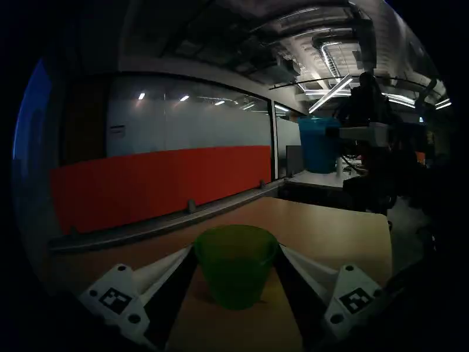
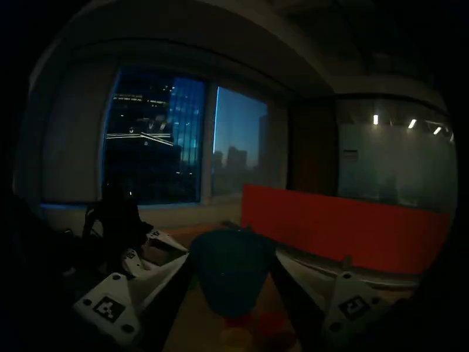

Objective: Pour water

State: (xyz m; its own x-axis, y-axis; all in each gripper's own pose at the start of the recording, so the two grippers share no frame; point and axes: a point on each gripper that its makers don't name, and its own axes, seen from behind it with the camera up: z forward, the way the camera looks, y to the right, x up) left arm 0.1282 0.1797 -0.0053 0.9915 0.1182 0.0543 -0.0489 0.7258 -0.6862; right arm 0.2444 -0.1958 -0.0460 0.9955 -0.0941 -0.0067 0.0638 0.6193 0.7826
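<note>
Green cup [image 1: 236, 270] on table [image 1: 334, 226], gripped by left hand-held gripper [image 1: 236, 249], table edge beyond, blue cup [image 2: 233, 276] held by right hand-held gripper [image 2: 231, 255]

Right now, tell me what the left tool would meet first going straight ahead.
The translucent green plastic cup, already between the left tool's fingers. Past it the wooden tabletop looks free to its edge, though depth is unclear.

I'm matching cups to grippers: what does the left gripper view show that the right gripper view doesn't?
Left gripper view: a translucent green plastic cup standing on the pale wooden table between the fingers of the left gripper, plus ceiling strip lights. Right gripper view: a night-time city window, and the blue plastic cup close up between the fingers of the right gripper. Both: the orange-red wall panel and that blue cup, farther off in the left gripper view.
</note>
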